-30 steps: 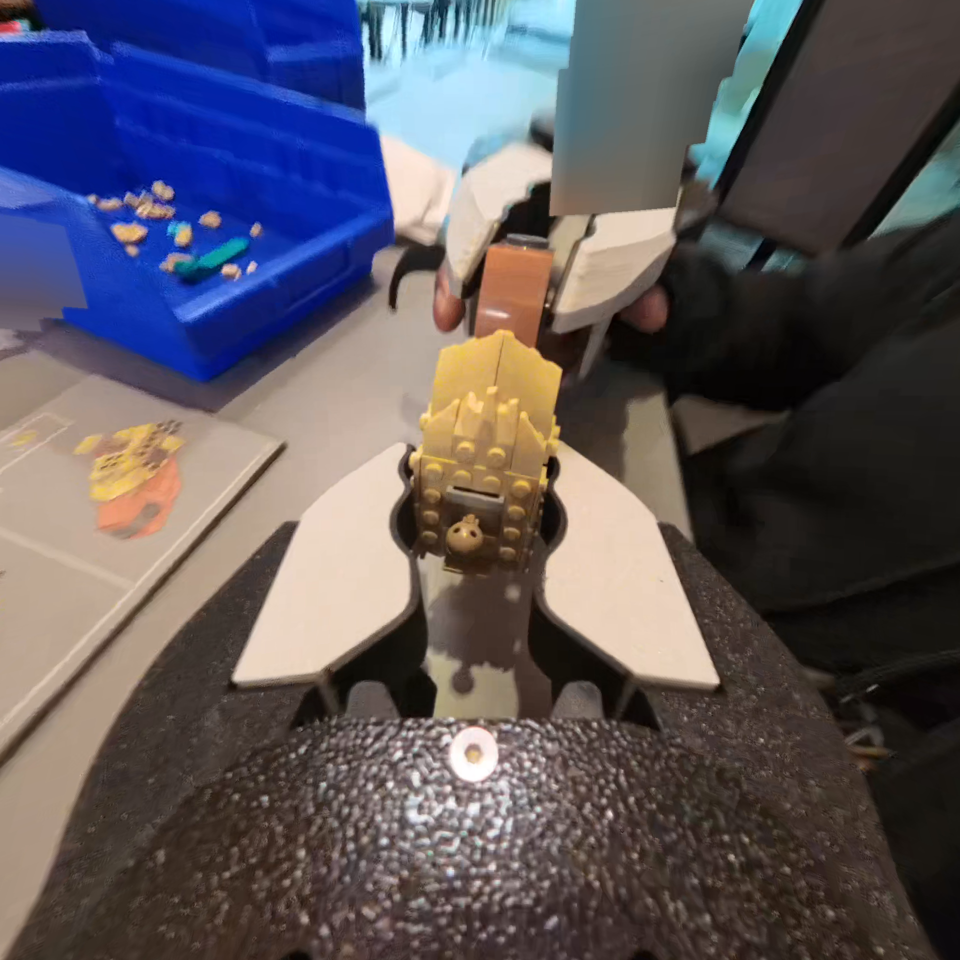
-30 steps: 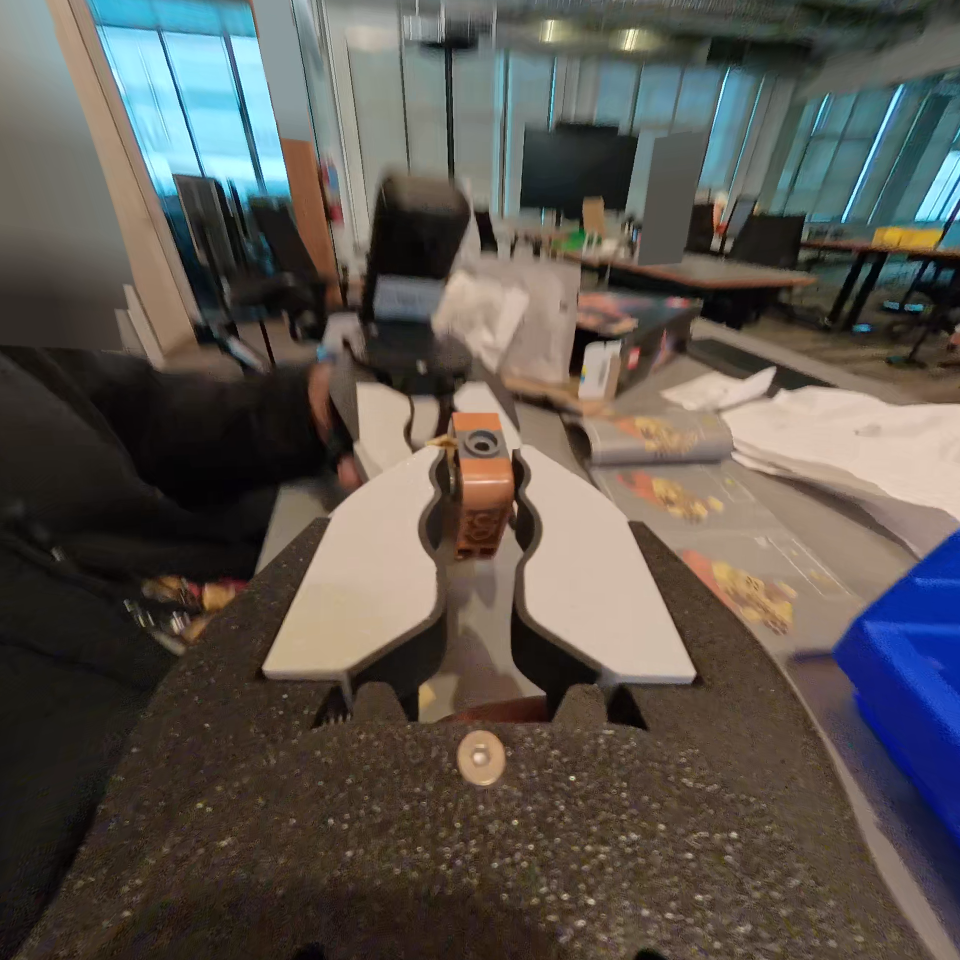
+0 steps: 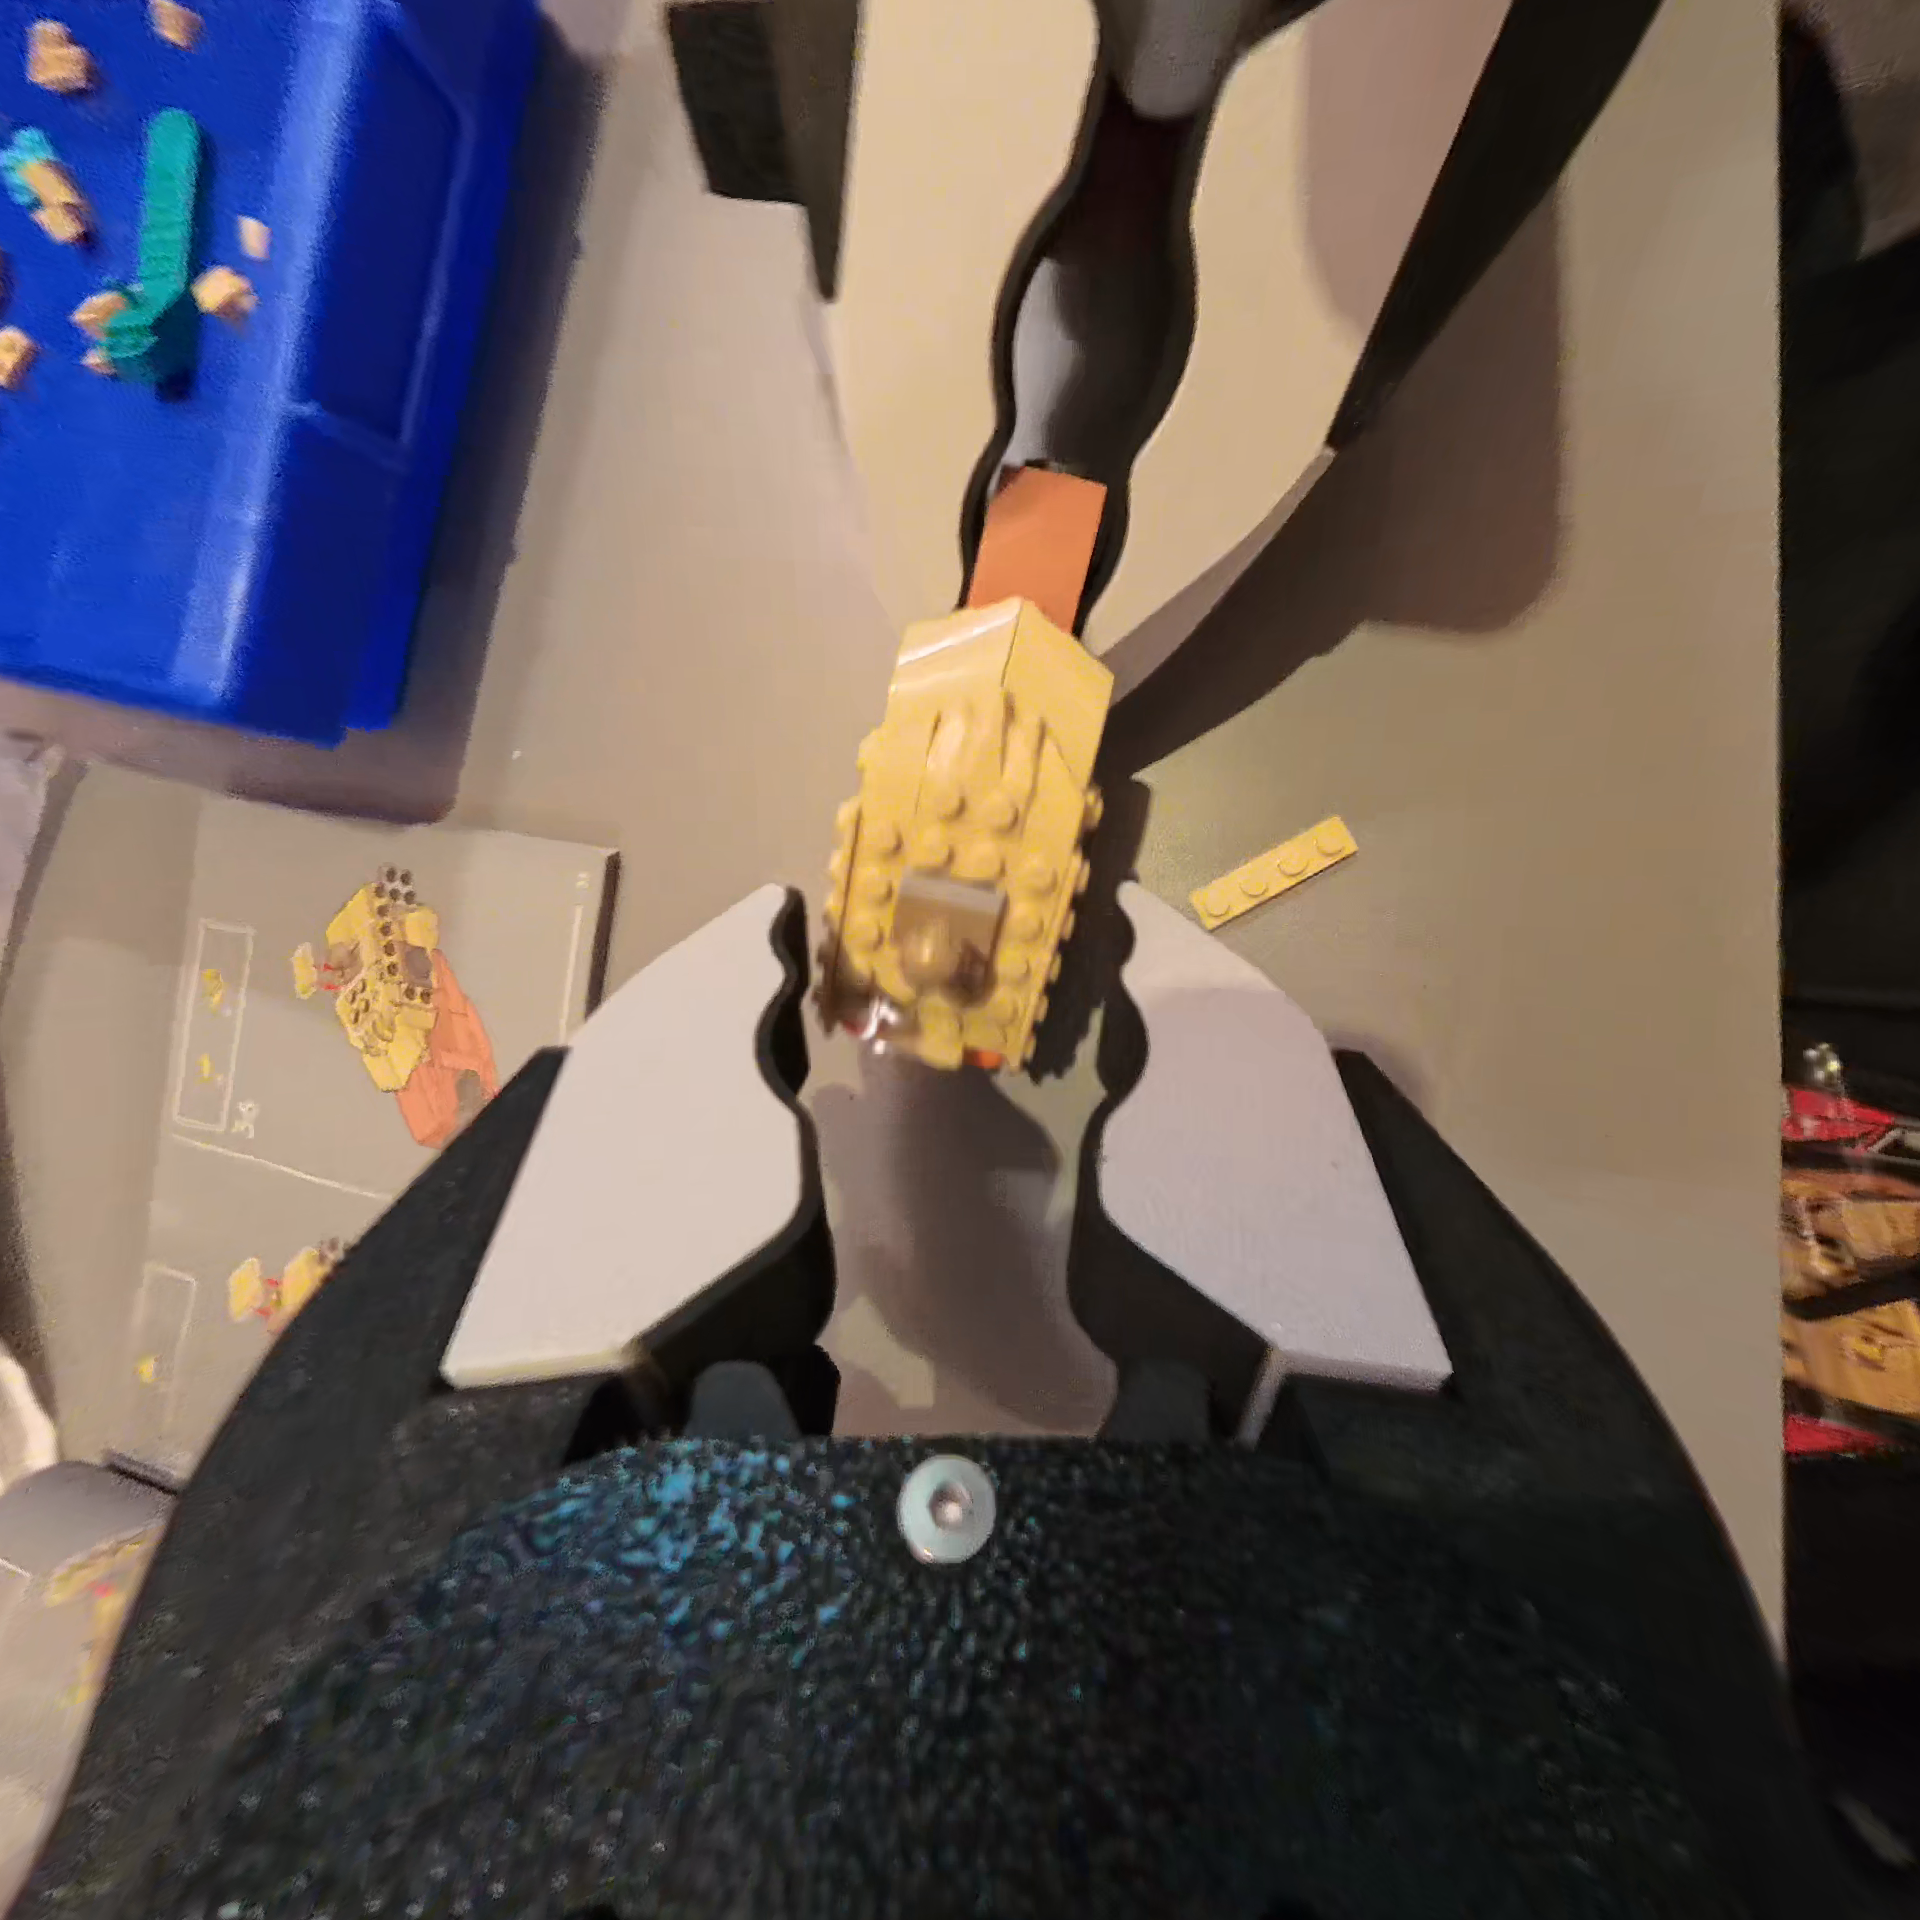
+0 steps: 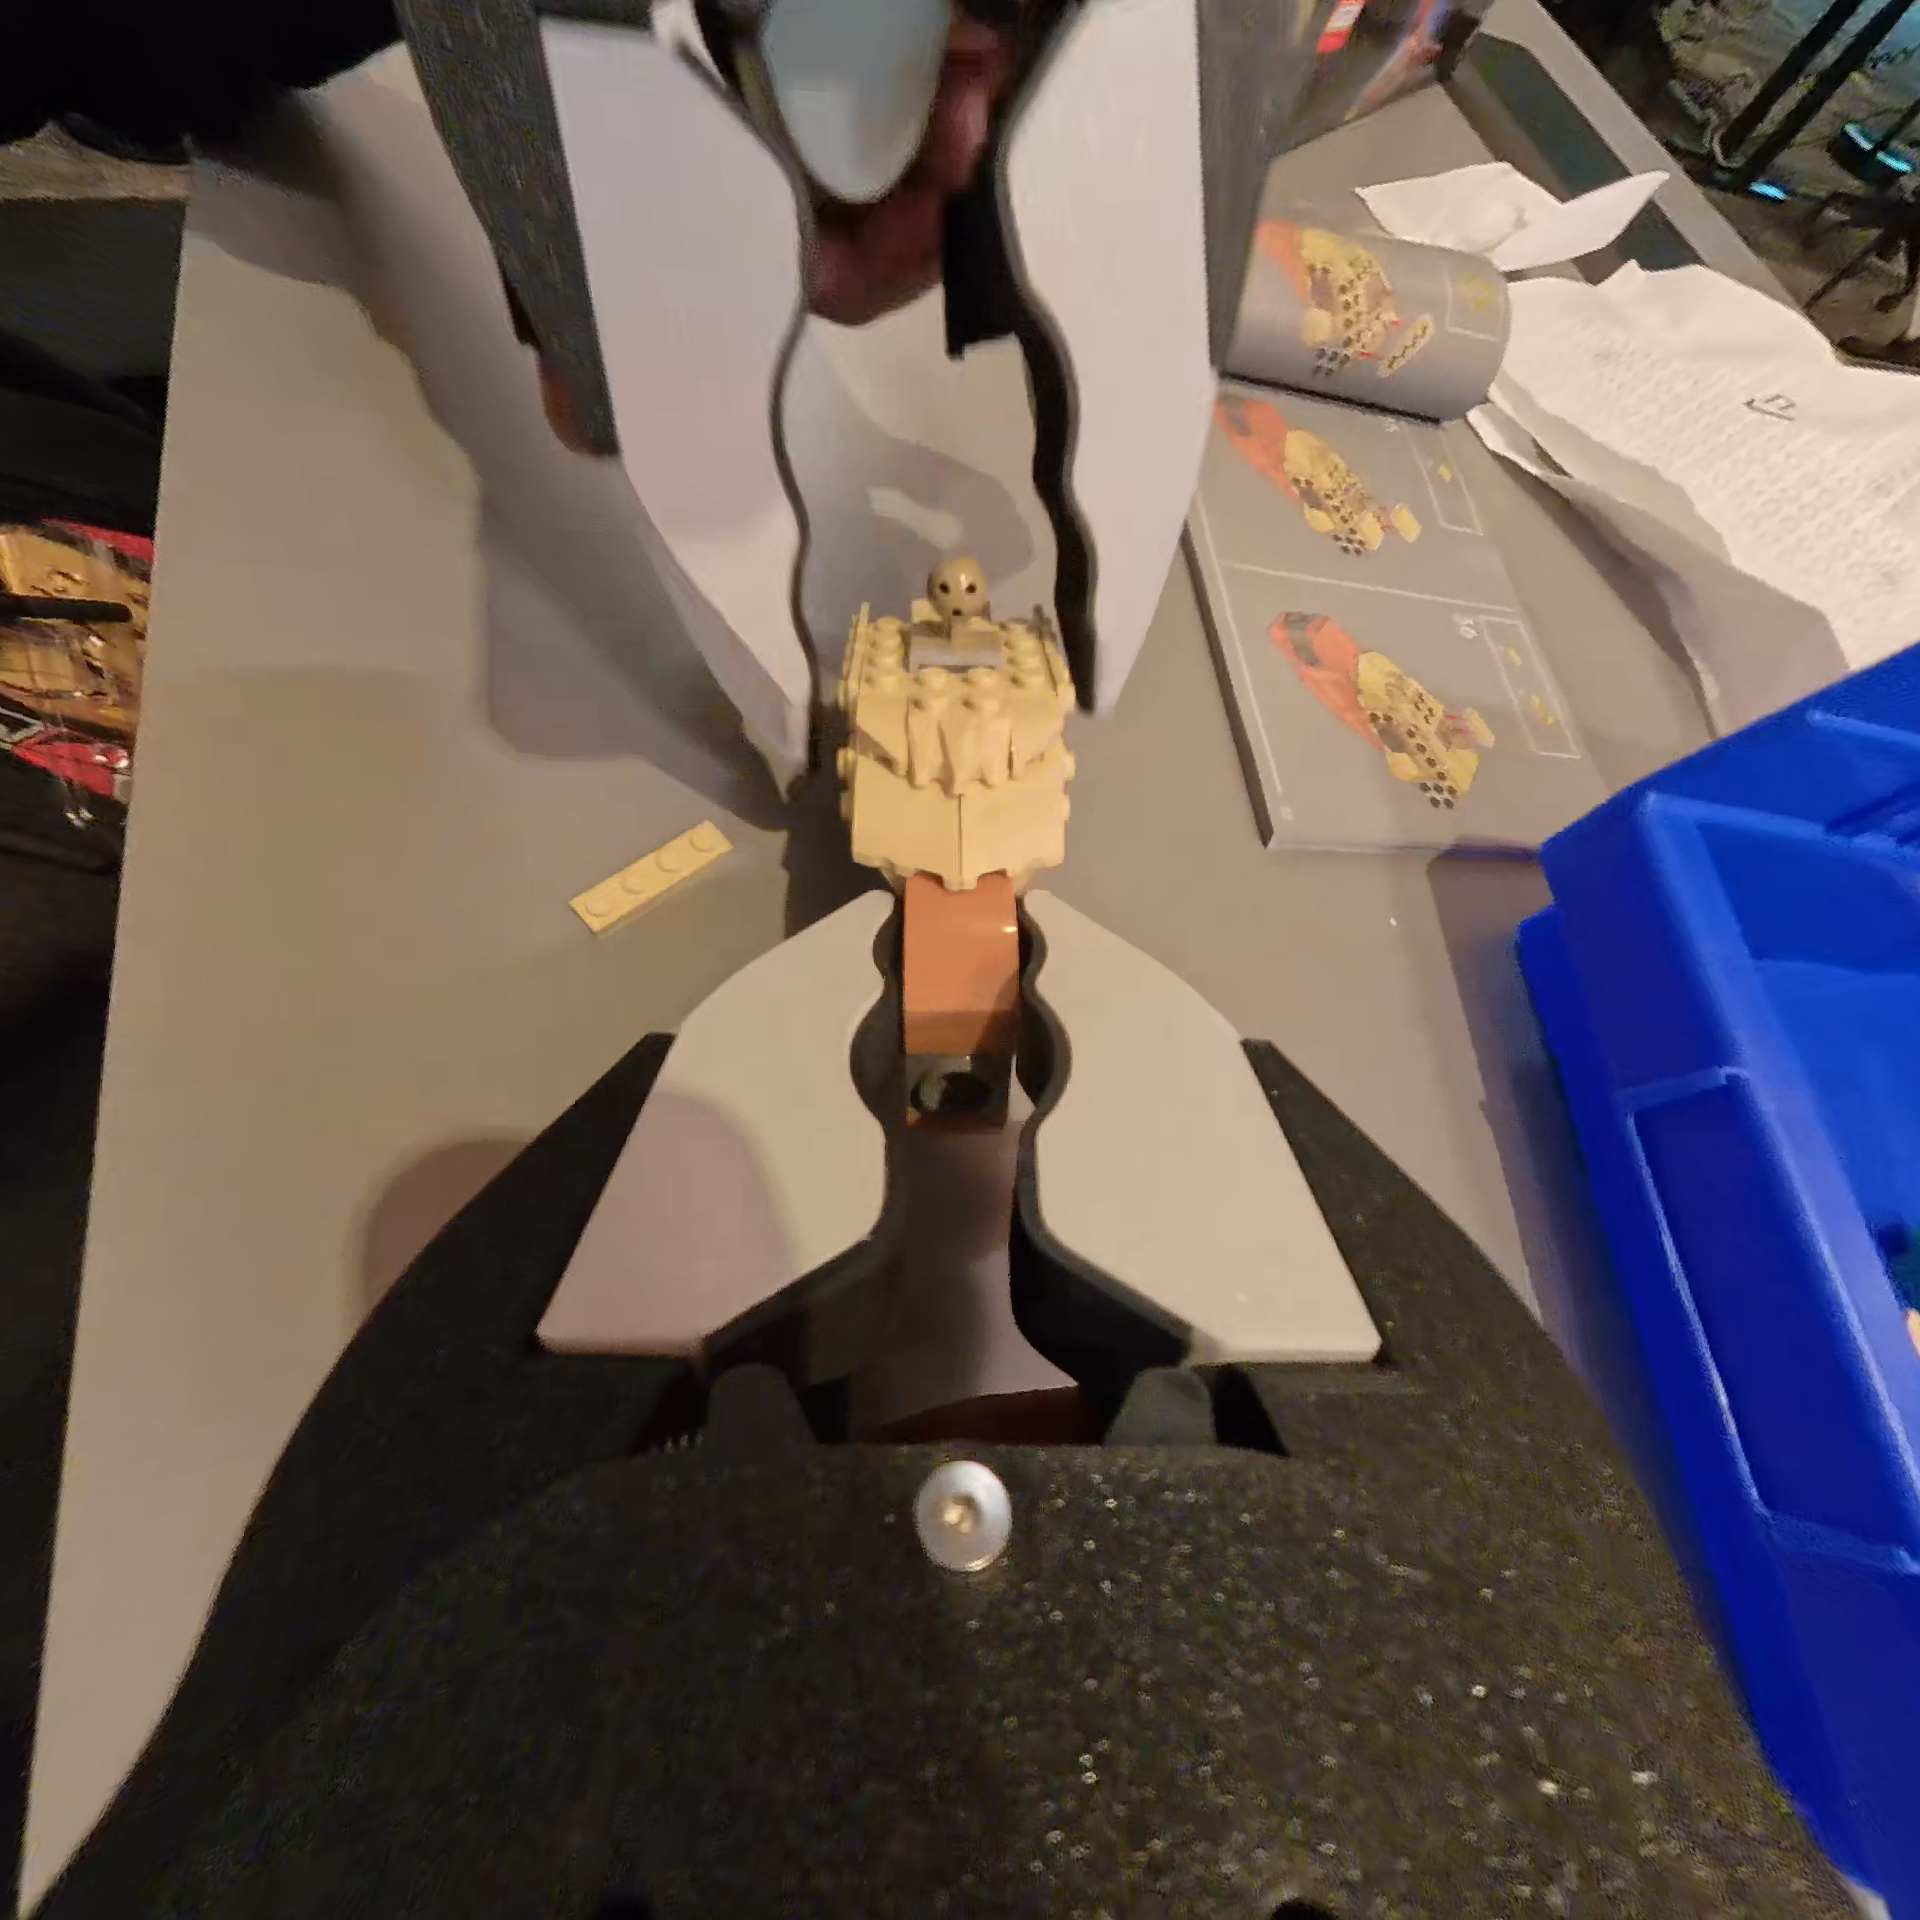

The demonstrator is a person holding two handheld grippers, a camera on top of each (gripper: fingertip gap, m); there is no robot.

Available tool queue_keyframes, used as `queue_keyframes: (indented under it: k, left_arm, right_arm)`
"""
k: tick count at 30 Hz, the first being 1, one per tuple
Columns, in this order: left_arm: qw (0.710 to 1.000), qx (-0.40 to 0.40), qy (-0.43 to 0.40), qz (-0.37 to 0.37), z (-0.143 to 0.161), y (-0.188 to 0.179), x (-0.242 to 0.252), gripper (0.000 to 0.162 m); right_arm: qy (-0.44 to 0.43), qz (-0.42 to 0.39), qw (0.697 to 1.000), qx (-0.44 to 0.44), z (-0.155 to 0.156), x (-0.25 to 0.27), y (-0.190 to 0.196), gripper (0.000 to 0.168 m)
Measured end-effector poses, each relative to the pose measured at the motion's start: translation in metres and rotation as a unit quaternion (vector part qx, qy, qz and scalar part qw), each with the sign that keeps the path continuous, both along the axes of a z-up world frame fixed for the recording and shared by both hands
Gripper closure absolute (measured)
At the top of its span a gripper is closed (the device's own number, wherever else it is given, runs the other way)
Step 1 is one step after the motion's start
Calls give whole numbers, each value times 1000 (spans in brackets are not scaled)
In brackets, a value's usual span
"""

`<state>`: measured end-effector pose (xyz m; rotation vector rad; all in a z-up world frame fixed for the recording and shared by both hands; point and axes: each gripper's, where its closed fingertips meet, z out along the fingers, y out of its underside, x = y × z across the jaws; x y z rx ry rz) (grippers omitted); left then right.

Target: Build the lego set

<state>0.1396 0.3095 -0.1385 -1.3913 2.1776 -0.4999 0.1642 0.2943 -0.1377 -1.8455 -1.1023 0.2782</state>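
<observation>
a: lego build (image 3: 961, 831) sits on the table (image 3: 1455, 1143), light, snaps apart easy. our right gripper (image 4: 956, 997) is clenched on its brown block (image 4: 954, 966).
b: left gripper (image 3: 951, 997) is released around the tan end. table edge near, bin (image 4: 1714, 1039) crowds us.

Left gripper (image 3: 951, 961) is aimed down and forward, jaws parted, pale fingers (image 3: 665, 1122) set either side of the tan build (image 3: 961, 831) with gaps visible both sides; no firm contact can be made out. Right gripper (image 4: 956, 966) is pointed back at it, tips nearly meeting, jaws clamped on the brown piece (image 4: 956, 971). Both are held low, nose to nose, on one line
</observation>
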Motion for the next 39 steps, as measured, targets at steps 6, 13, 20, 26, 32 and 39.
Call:
queue_keyframes:
  k: [6, 13, 20, 26, 32, 39]
  left_arm:
    - [981, -127, -119, 89, 29, -8, -24, 94]
    - [963, -168, -133, 164, 10, -39, -31, 89]
    - [968, -161, -76, 176, -25, -52, -9, 96]
    - [973, -137, -65, 176, -29, -55, -10, 102]
    - [975, -127, -66, 170, -29, -62, -9, 121]
    - [977, -131, -69, 157, -29, -64, -11, 130]
  right_arm:
    - [24, -36, 999, -1, 5, 12, -2, 151]
    - [88, -45, 995, 4, 20, 16, -10, 151]
    - [152, -71, 985, 32, 38, 18, -10, 151]
    - [233, -131, 962, 58, 62, 26, 0, 151]
    - [265, -173, 946, 71, 67, 22, 5, 151]
    - [272, -167, 942, 103, 79, 7, 3, 151]
